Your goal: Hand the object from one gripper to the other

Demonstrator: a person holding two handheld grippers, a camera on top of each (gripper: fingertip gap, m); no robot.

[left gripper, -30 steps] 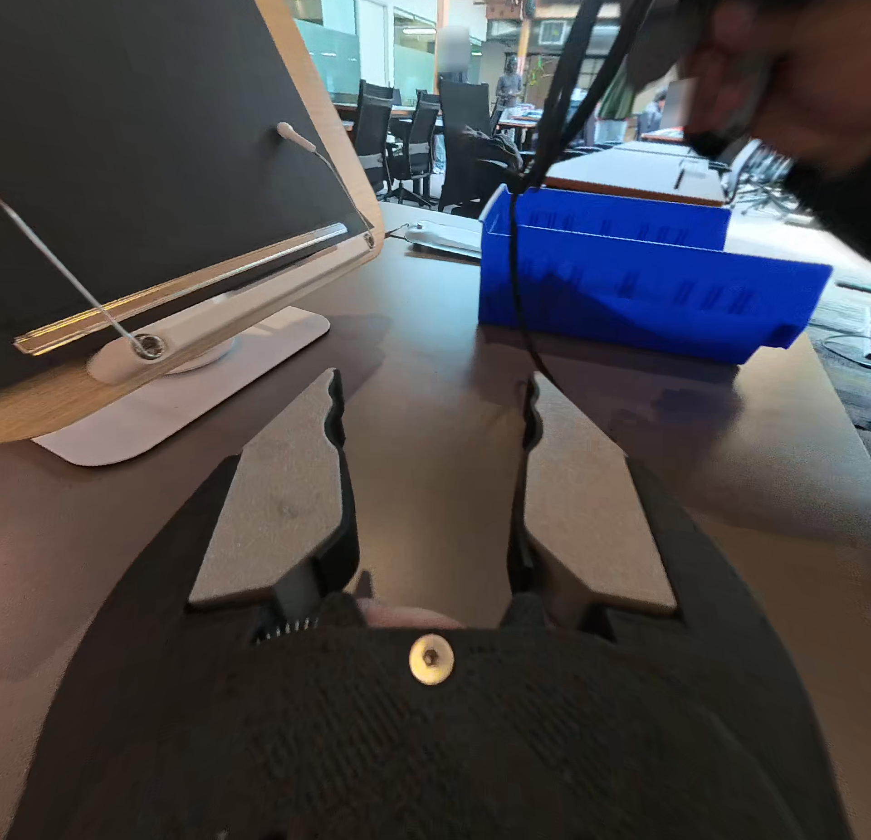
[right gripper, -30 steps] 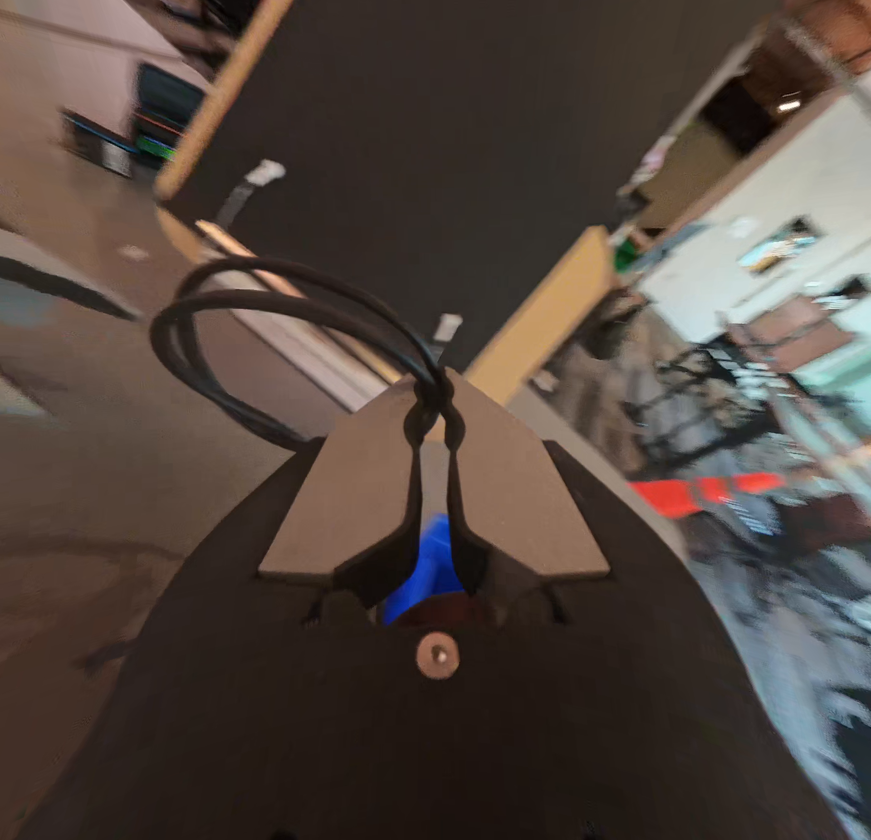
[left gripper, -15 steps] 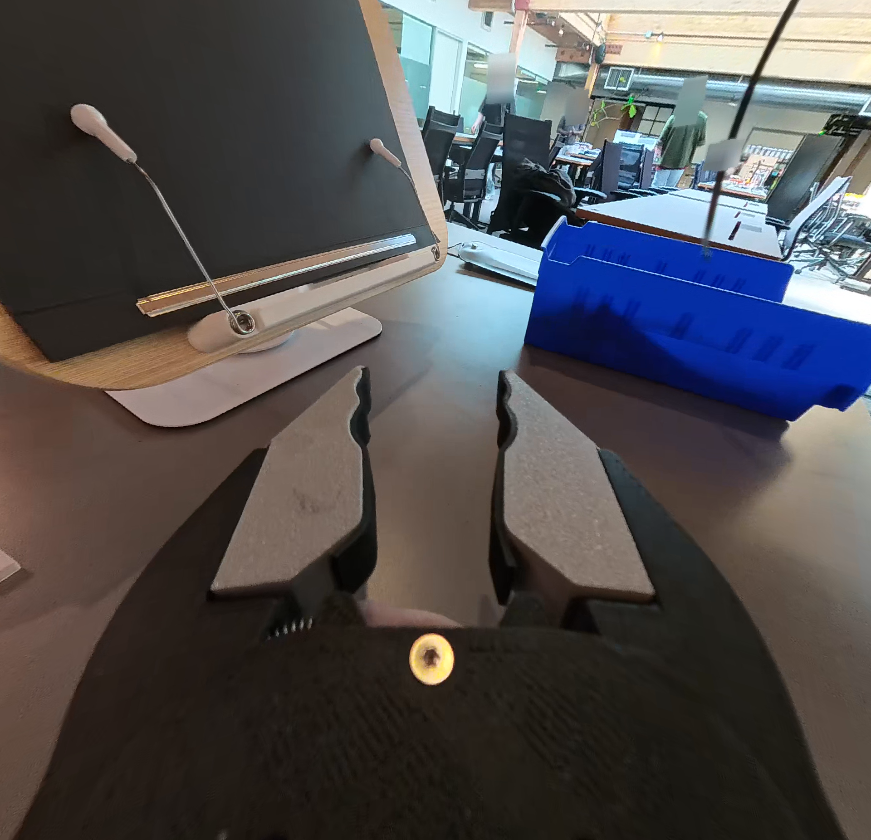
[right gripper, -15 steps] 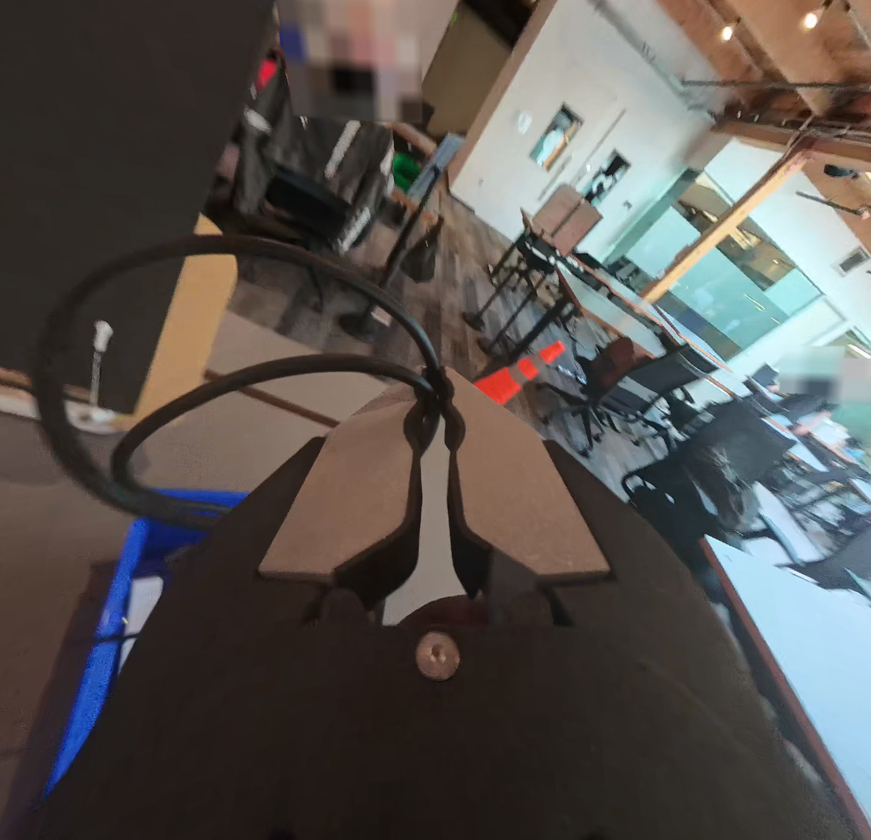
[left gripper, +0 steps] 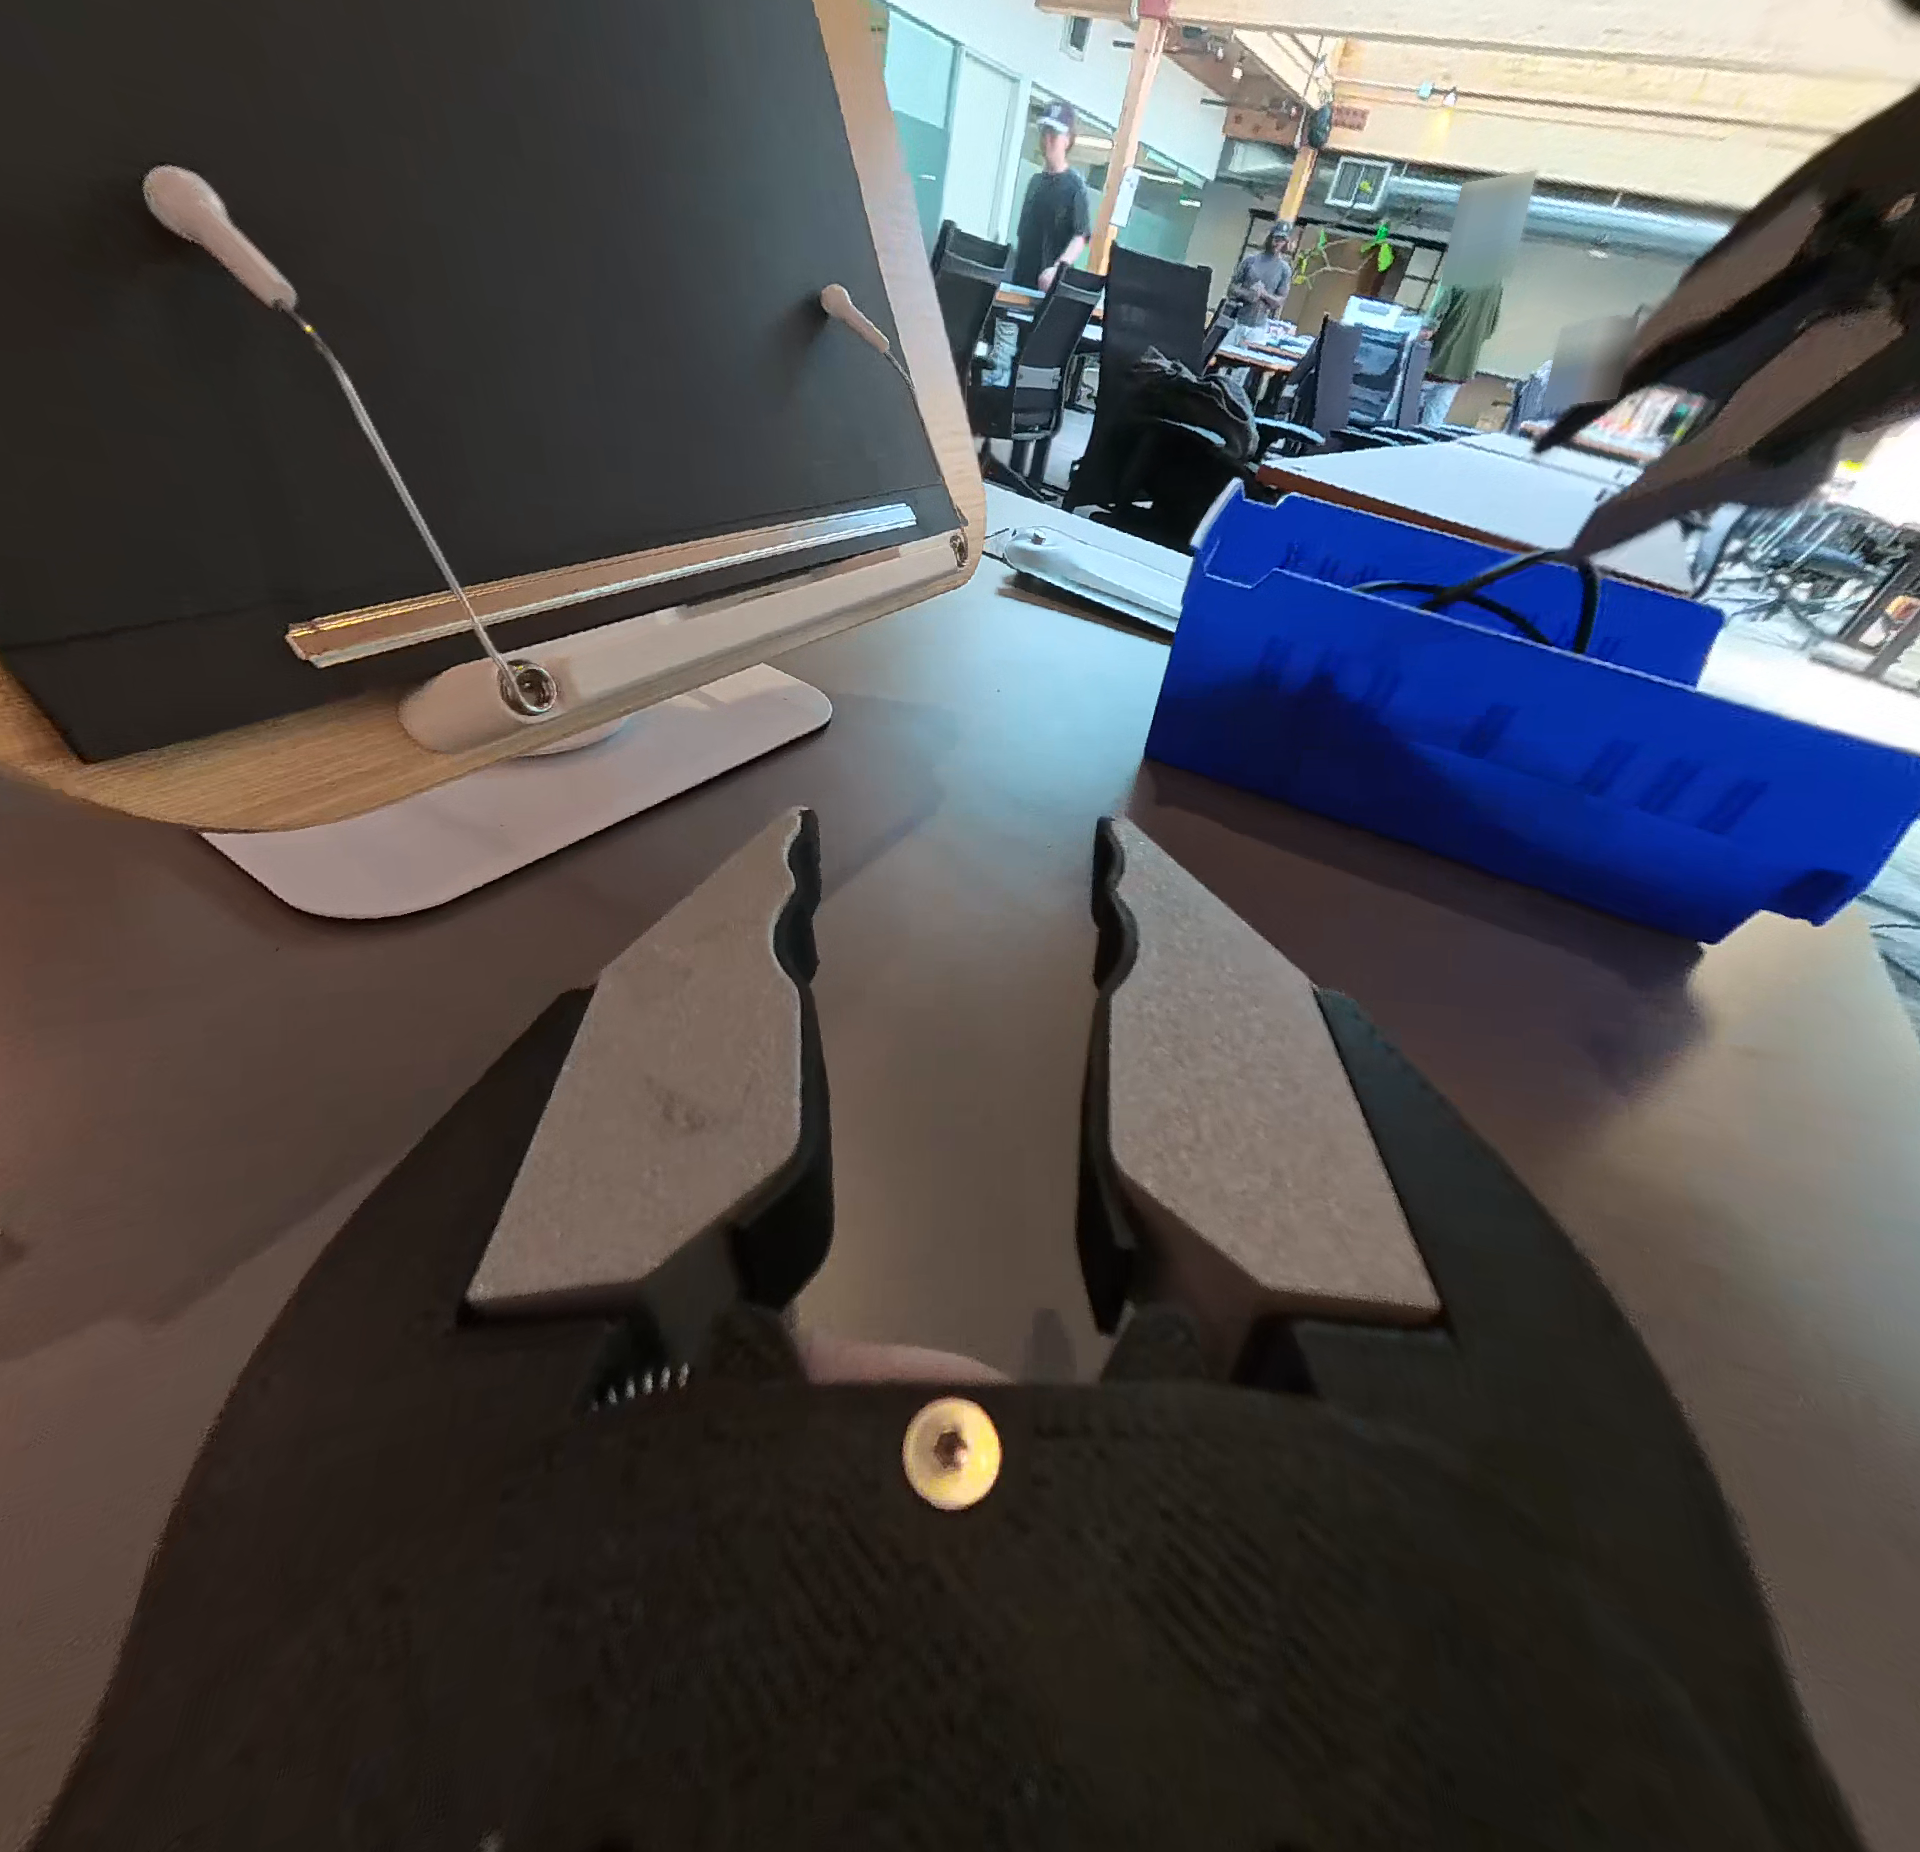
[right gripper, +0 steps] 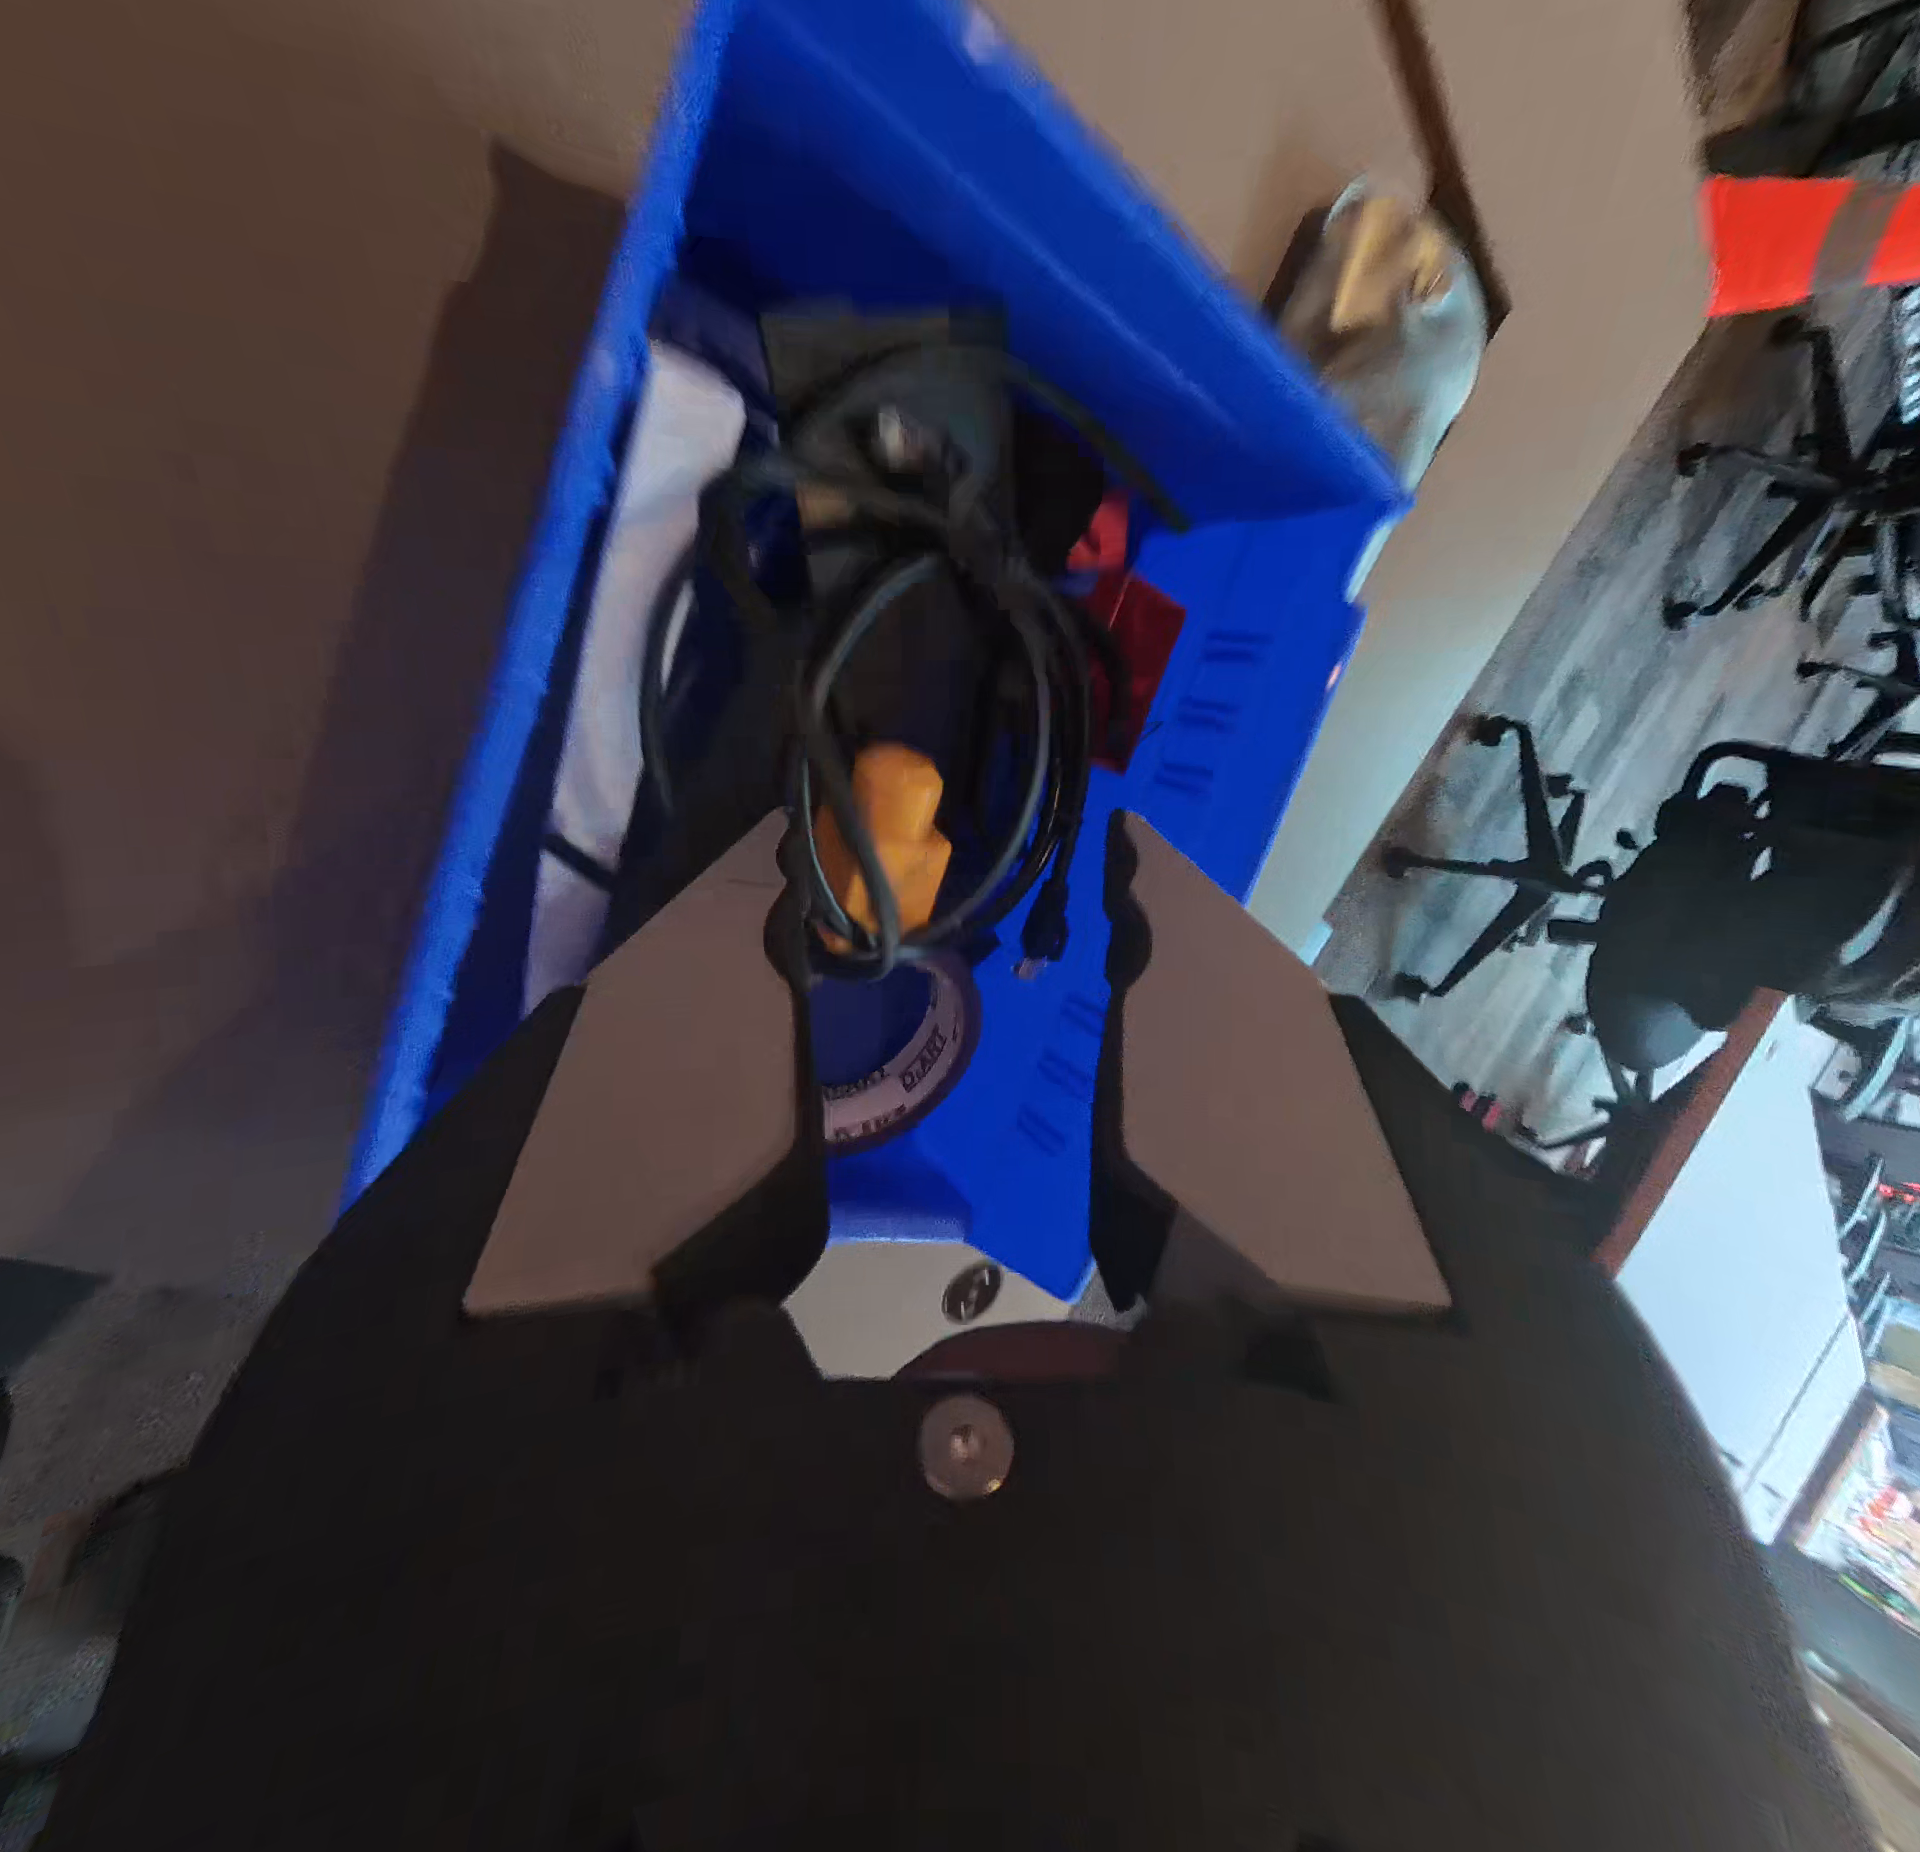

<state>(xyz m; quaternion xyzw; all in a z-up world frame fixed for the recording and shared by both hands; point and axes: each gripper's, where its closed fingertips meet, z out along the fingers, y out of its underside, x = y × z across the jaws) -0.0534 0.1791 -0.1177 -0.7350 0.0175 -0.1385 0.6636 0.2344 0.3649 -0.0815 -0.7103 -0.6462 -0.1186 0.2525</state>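
Left gripper (left gripper: 951,872): fingers spread wide, nothing between them, low over the dark table (left gripper: 987,722).

Right gripper (right gripper: 951,872): also spread apart, pointing down into the blue bin (right gripper: 499,784). A strand of the black cable (right gripper: 935,680) runs right along its left finger; can't tell if it's touching.

Black cable: loose coil lying in the bin, on top of the other stuff.

Only in the right wrist view: the bin's insides, namely an orange plug-shaped piece (right gripper: 894,846), a roll of blue tape (right gripper: 894,1054), something red (right gripper: 1132,628), plus blurry bits.

Only in the left wrist view: a tilted book stand (left gripper: 447,368) far left, the bin (left gripper: 1455,722) to the right of it, cable loops poking over its rim, and the right gripper (left gripper: 1600,483) above it.
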